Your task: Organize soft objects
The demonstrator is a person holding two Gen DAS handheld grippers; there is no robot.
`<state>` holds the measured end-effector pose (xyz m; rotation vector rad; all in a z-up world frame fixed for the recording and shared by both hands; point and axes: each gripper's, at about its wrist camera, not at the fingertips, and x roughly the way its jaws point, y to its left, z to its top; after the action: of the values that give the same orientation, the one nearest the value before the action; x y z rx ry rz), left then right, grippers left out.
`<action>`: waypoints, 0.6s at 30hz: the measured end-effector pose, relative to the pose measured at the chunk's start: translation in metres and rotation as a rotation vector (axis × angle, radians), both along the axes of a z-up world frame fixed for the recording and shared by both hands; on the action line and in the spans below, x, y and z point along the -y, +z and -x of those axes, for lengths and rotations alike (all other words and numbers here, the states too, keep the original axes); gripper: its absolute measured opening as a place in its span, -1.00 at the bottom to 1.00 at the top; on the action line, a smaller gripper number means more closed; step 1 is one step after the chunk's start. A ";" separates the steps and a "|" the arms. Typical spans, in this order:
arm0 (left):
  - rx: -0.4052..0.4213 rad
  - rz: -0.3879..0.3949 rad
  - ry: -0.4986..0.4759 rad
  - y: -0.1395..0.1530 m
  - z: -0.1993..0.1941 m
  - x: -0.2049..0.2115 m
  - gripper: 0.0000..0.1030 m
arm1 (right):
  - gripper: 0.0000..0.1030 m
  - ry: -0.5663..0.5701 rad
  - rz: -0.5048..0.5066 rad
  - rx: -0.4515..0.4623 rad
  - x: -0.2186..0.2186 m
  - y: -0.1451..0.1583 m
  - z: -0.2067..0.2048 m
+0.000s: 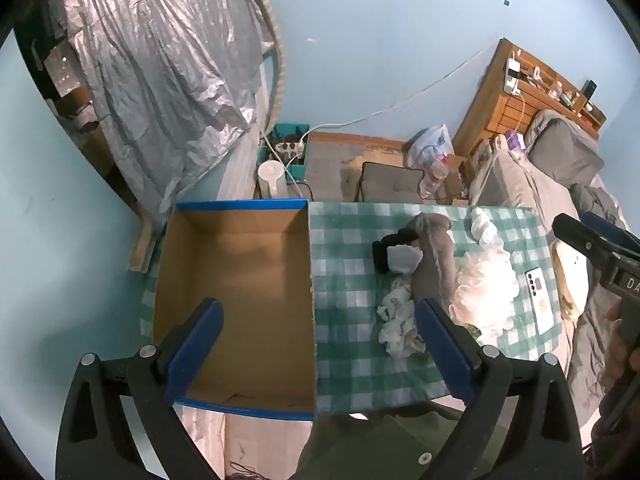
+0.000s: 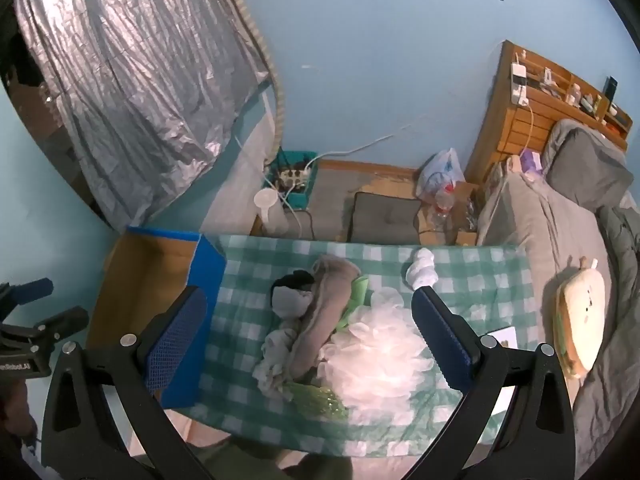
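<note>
Covering the surface (image 1: pixel 348 240) is a green-and-white checked cloth, and at its left end, seen from the left wrist view, stands a large open cardboard box (image 1: pixel 240 288) with blue-taped rims, nothing inside it. A bed (image 2: pixel 560 248) in grey bedding runs along the right side, with a pale sandwich-shaped cushion (image 2: pixel 580 320) lying on it. The soft objects sit in a loose pile on the cloth, right of the box and apart from it. Biggest of them is a white mesh bath pouf (image 2: pixel 376 348), nearest the right edge of the pile. Just left of it, touching it, lies a long grey-brown rolled cloth (image 2: pixel 324 312), stretched from the far side toward the near side. A crumpled patterned white cloth (image 1: pixel 398 320) rests at the near end of that roll, and a green item (image 2: pixel 316 396) pokes out beneath the pouf, too hidden to name. Against the roll's far left side lie a black soft item (image 1: pixel 386 250) and a light grey one (image 1: pixel 404 258), touching each other. A white bundled sock (image 2: pixel 420 270) sits alone toward the far right of the cloth. A white phone (image 1: pixel 540 300) lies flat near the right edge. The left tongs (image 1: pixel 320 344) hang spread wide above the box's right wall, pinching nothing. The right tongs (image 2: pixel 308 344) are spread wide too, above the pile, gripping nothing.
</note>
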<state>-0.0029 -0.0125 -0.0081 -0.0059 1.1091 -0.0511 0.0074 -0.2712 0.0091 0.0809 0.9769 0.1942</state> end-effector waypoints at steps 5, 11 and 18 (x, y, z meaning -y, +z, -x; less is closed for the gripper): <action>0.004 0.001 -0.013 0.000 -0.001 0.001 0.90 | 0.96 -0.006 0.002 -0.005 0.003 0.000 0.001; 0.003 0.002 -0.022 -0.001 -0.001 0.005 0.90 | 0.96 -0.008 0.002 -0.007 0.005 0.001 0.002; 0.004 0.002 -0.024 -0.001 -0.001 0.006 0.90 | 0.96 -0.007 0.002 -0.008 0.004 0.000 0.002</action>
<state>-0.0022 -0.0188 -0.0090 0.0056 1.1049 -0.0735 0.0053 -0.2752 0.0096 0.0835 0.9843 0.1863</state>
